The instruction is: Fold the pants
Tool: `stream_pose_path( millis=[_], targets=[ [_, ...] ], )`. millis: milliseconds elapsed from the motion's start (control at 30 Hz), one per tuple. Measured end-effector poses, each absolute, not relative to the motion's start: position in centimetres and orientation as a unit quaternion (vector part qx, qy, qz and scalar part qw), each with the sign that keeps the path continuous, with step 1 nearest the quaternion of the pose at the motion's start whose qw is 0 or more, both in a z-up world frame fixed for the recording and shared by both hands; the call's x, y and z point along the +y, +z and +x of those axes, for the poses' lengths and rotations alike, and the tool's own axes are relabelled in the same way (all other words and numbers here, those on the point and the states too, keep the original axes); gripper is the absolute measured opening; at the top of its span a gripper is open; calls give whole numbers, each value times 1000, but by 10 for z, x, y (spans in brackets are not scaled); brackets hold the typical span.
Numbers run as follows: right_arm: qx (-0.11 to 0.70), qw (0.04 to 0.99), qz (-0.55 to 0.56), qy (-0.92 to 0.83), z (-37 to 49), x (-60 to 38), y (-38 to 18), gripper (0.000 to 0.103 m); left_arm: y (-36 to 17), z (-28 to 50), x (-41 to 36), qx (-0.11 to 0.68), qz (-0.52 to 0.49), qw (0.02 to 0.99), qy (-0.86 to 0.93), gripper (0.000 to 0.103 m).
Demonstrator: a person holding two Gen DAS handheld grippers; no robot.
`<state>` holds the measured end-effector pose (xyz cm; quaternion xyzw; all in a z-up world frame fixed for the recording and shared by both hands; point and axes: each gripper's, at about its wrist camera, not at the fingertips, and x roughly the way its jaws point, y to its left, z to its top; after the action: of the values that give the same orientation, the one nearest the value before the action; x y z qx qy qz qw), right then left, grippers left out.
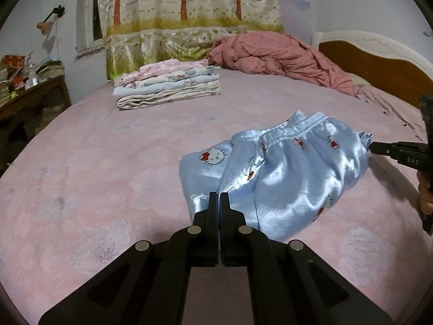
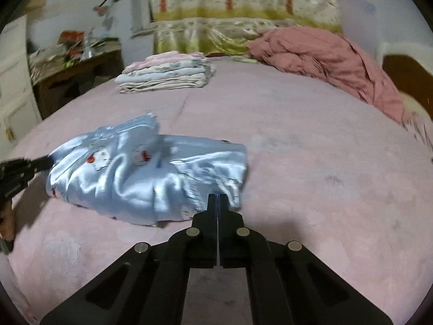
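Observation:
Shiny light-blue pants (image 1: 284,168) with a cartoon cat print lie bunched on the pink bedsheet (image 1: 94,176), their elastic waistband toward the far side. My left gripper (image 1: 219,195) is shut, with its tips pinching the near left edge of the fabric. In the right wrist view the pants (image 2: 130,178) spread to the left, and the left gripper (image 2: 46,162) meets their left end. My right gripper (image 2: 217,196) is shut on the near right edge of the cloth. From the left wrist view the right gripper (image 1: 374,147) holds the ruffled right corner.
A stack of folded clothes (image 1: 167,86) sits at the far side of the bed, with a rumpled pink quilt (image 1: 284,57) beside a wooden headboard (image 1: 379,67). A cluttered wooden side table (image 1: 27,89) stands at the left. A hand (image 1: 425,197) grips the right tool.

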<state>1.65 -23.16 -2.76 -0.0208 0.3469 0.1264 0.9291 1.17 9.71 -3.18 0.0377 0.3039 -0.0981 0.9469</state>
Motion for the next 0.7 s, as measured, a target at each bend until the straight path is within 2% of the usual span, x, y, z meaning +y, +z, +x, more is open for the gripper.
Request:
stream_pose_path(
  millis=[133,233,533,600,633,700],
  targets=[
    [330,918,0,219,3,-233,-22,0,-34,13,92,309,51,945,-94,0],
    [342,914,-28,216,4,-219,-25,20,-32,12,94,305,50,947,-86,0],
    [369,904,-43,210,26,-202,-34,21,-31,8,100,299,39,950,-83,0],
    [370,903,-48,212,31,-197,-35,20,-32,10,100,303,39,948,-87,0],
    [373,902,-51,213,32,-195,-37,3,-32,10,99,305,38,948,-88,0],
    [374,903,-51,206,32,-194,-39,0,-32,10,100,303,38,948,-87,0]
  ],
)
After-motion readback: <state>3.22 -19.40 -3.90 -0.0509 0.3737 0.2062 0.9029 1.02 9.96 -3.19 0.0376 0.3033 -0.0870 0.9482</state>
